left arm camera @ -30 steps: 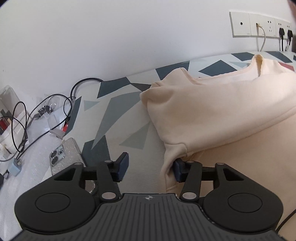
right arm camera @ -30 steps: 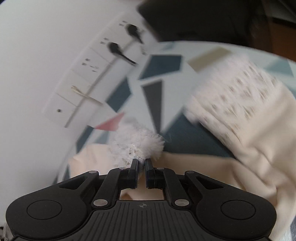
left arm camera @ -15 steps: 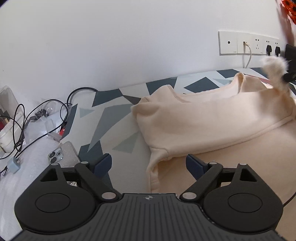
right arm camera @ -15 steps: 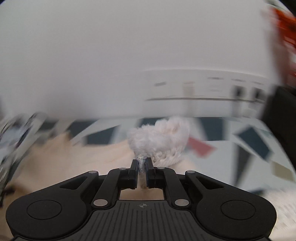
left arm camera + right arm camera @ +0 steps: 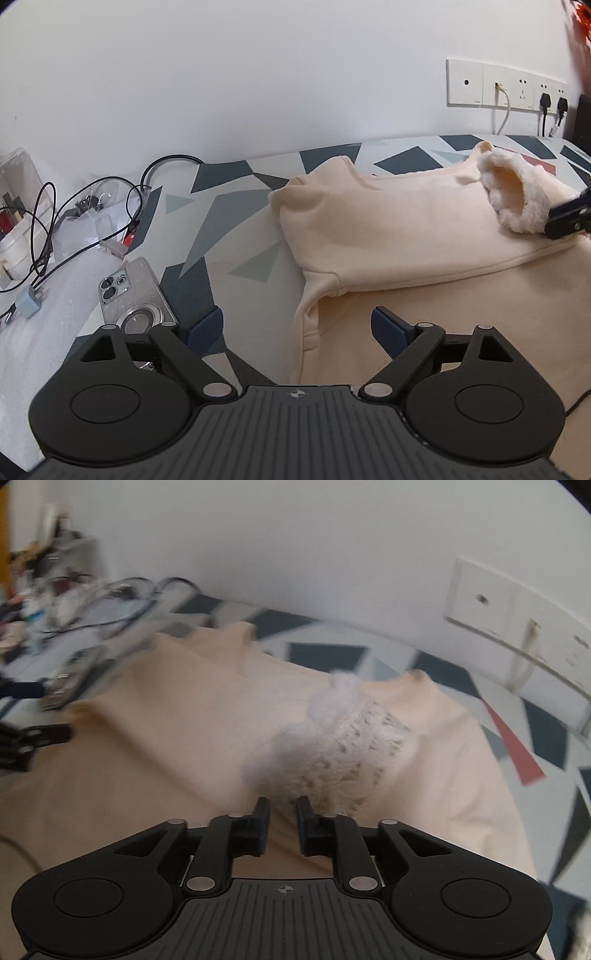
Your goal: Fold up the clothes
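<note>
The cream sweatshirt was spread over the geometric-print cover, filling the middle and the 3 o'clock side of the left wrist view, with one sleeve folded across the body. The left gripper sat at 6 o'clock with its jaws wide apart and nothing between them; the sweatshirt's side edge ran just under the gap, and neither blue pad touched it as far as I could tell.

The right gripper was over the fleecy cuff, which lay on the sweatshirt at about 12 o'clock from the fingertips. Its jaws had just been opening and there was a narrow gap between them. The cuff looked free of the pads, though that frame was pretty blurry. In the left view the same cuff showed at 2 o'clock with the right gripper's dark tip beside it.

Over at 9 o'clock in the left view was a phone lying face down in a glittery clear case, plus black cables and a small blue charger plug. The wall sockets were up at 1 o'clock.
</note>
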